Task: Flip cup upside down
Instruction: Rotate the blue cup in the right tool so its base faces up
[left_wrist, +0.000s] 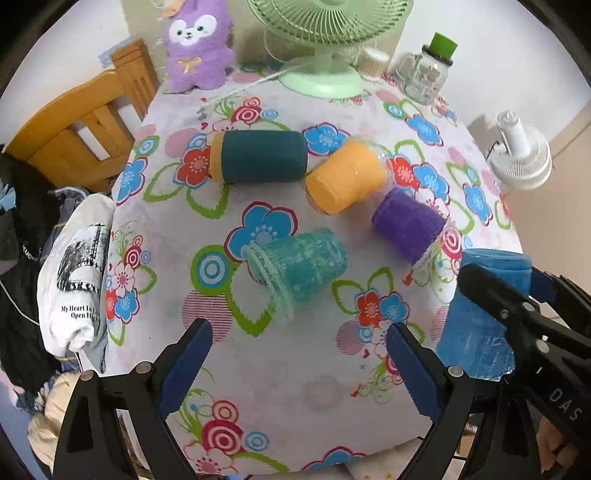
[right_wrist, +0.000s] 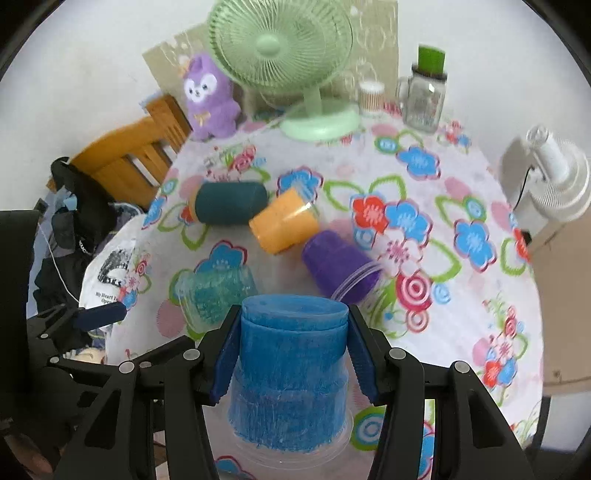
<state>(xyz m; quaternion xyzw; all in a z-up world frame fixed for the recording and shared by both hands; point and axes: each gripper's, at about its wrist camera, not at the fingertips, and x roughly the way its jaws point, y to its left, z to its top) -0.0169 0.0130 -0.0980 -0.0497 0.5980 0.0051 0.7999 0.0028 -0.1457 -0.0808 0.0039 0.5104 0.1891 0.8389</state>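
Four cups lie tipped on the tabletop (left_wrist: 295, 369); right claw (right_wrist: 291, 350) clamps the upside-down blue cup (right_wrist: 291, 376), left claw (left_wrist: 299, 365) spread apart.

Left gripper (left_wrist: 299, 354) jaws spread wide above the tablecloth (left_wrist: 258, 369), nothing between them. Teal cup (left_wrist: 299, 267) lies on its side just ahead. Right gripper (left_wrist: 517, 306) grips the blue cup (left_wrist: 476, 332), base uppermost, at the right edge.

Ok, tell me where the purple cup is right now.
The purple cup lies on its side on the floral tablecloth, right of centre in both views, between the orange cup and the blue cup held in the right tool.
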